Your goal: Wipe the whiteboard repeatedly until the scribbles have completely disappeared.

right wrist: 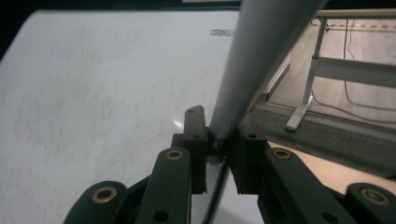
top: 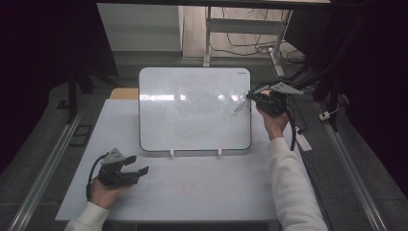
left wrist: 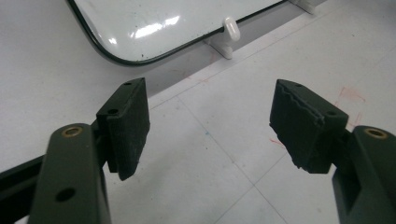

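The pen (right wrist: pixel 261 60) is clamped between the jaws of the right gripper (top: pixel 258 98), at the right edge of the whiteboard (top: pixel 192 108), which stands tilted on two small white feet near the middle of the table (top: pixel 202 187). In the right gripper view the pen's pale barrel runs up and away from the jaws toward the top of the picture, its long axis roughly in line with them; which end carries the tip I cannot tell. In the high view a small dark mark sits on the board just left of the gripper, so the pen seems to lie at or very close to the board face near its upper right corner. The left gripper (left wrist: pixel 210 126) rests low near the table's front left corner, its jaws wide apart and empty, pointing toward the board's lower left corner and well away from the pen. The right hand is far nearer, so any stroke looks to be its work. No containers are on the table.
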Tool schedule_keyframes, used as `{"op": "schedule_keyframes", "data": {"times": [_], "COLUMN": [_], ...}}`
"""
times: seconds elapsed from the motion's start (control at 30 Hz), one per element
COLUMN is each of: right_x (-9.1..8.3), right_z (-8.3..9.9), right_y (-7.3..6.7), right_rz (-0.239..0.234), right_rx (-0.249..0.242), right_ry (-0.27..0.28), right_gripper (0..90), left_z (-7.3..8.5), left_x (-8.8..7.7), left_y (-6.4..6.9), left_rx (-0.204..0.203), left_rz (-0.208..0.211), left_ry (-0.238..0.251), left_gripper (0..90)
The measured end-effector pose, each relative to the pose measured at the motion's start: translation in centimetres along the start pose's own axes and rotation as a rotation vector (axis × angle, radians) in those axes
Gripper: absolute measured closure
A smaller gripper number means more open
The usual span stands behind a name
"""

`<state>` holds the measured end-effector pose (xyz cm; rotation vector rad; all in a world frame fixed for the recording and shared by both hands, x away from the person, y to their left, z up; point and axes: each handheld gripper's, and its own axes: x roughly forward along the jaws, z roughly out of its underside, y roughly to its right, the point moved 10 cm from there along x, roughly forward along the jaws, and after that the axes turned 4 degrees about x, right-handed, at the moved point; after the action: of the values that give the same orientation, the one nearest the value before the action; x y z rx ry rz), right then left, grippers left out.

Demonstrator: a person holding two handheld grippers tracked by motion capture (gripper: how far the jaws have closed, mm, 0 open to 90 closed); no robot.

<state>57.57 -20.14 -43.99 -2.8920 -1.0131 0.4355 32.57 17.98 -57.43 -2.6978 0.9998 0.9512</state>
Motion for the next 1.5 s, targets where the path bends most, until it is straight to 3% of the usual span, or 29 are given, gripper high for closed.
{"op": "schedule_keyframes", "data": {"times": [0.07,0.13,0.17,0.23,0.3,0.37,0.5,0.57,0.6,0.67,0.73,0.77,0.83,0.9,0.97,1.0,1.03,1.1,1.13,1.17,1.2,1.27,1.3,1.4,1.43,1.47,1.5], "right_x": [0.1,0.5,0.5,0.5,0.3,0.3,0.3,0.1,0.1,0.0,0.1,0.2,0.4,0.3,0.1,0.0,-0.2,-0.4,-0.5,-0.3,-0.3,-0.3,-0.2,-0.5,-0.5,-0.4,-0.1], "right_z": [0.9,2.5,2.7,2.0,1.0,0.9,3.3,3.6,3.3,2.3,1.9,2.2,3.9,5.1,4.6,4.0,3.5,3.3,3.7,5.2,5.2,5.7,5.3,3.3,3.1,3.2,3.9], "right_y": [-1.1,-3.1,-3.5,-2.9,-1.3,-1.1,-3.8,-3.9,-3.5,-2.3,-2.2,-2.7,-4.7,-6.0,-5.4,-4.5,-3.6,-2.9,-3.4,-5.4,-5.4,-6.0,-5.7,-2.9,-2.7,-3.1,-4.1], "right_rz": [-0.027,-0.094,-0.091,-0.083,-0.021,-0.028,-0.119,-0.127,-0.119,-0.056,-0.050,-0.061,-0.128,-0.148,-0.131,-0.094,-0.061,-0.061,-0.068,-0.133,-0.133,-0.131,-0.130,-0.040,-0.047,-0.055,-0.089], "right_rx": [-0.027,-0.078,-0.110,-0.081,-0.041,0.001,-0.054,-0.070,-0.068,-0.039,-0.017,-0.032,-0.061,-0.128,-0.128,-0.114,-0.097,-0.036,-0.042,-0.093,-0.093,-0.158,-0.145,-0.056,-0.016,-0.011,-0.036], "right_ry": [-0.027,-0.076,-0.081,-0.065,-0.025,-0.009,-0.085,-0.102,-0.098,-0.063,-0.049,-0.065,-0.113,-0.143,-0.135,-0.109,-0.086,-0.064,-0.071,-0.131,-0.131,-0.151,-0.146,-0.064,-0.053,-0.055,-0.083], "right_gripper": [77.6,77.6,77.6,77.6,77.6,77.6,77.6,77.6,77.6,77.6,77.6,77.6,77.6,77.6,77.6,77.6,77.6,77.6,77.6,77.6,77.6,77.6,77.6,77.6,77.6,77.6,77.6], "left_z": [0.0,0.0,0.0,0.0,0.0,0.0,0.0,0.0,0.0,0.0,0.0,0.0,0.0,0.0,0.0,0.0,0.0,-0.1,-0.1,-0.1,0.0,0.0,0.0,-0.1,-0.1,-0.1,-0.1], "left_x": [0.0,0.0,0.1,0.1,0.0,-0.1,0.1,0.1,0.1,0.0,0.0,-0.1,0.0,0.1,0.1,0.1,0.0,-0.1,-0.1,-0.1,0.0,0.1,0.2,0.0,0.0,-0.1,-0.1], "left_y": [0.0,-0.1,-0.1,-0.1,0.1,0.1,-0.2,-0.2,-0.1,0.0,0.0,0.0,-0.2,-0.2,-0.2,-0.1,0.0,0.0,0.0,-0.1,-0.2,-0.2,-0.2,0.1,0.1,0.0,-0.1], "left_rx": [-0.001,-0.007,-0.008,-0.005,-0.001,-0.002,-0.008,-0.007,-0.005,-0.003,-0.002,-0.003,-0.008,-0.010,-0.007,-0.005,-0.002,-0.001,-0.002,-0.006,-0.008,-0.009,-0.008,0.000,0.000,-0.003,-0.006], "left_rz": [-0.001,-0.002,-0.003,-0.002,-0.003,-0.004,-0.003,-0.002,-0.001,-0.001,-0.005,-0.004,-0.003,-0.003,-0.003,-0.003,-0.002,-0.004,-0.004,-0.004,-0.003,-0.003,-0.003,-0.004,-0.005,-0.007,-0.006], "left_ry": [0.003,0.002,-0.001,-0.005,-0.003,0.003,-0.001,-0.004,-0.004,-0.001,0.002,0.002,0.002,0.000,-0.003,-0.002,0.000,0.005,0.006,0.006,0.004,-0.002,-0.003,0.000,0.003,0.004,0.004], "left_gripper": [29.9,30.0,29.9,29.9,29.9,29.9,29.9,29.9,29.9,29.9,29.9,29.9,29.9,29.9,29.9,29.9,29.9,29.9,29.9,29.9,29.9,29.9,29.9,29.9,29.9,29.9,29.9]}}
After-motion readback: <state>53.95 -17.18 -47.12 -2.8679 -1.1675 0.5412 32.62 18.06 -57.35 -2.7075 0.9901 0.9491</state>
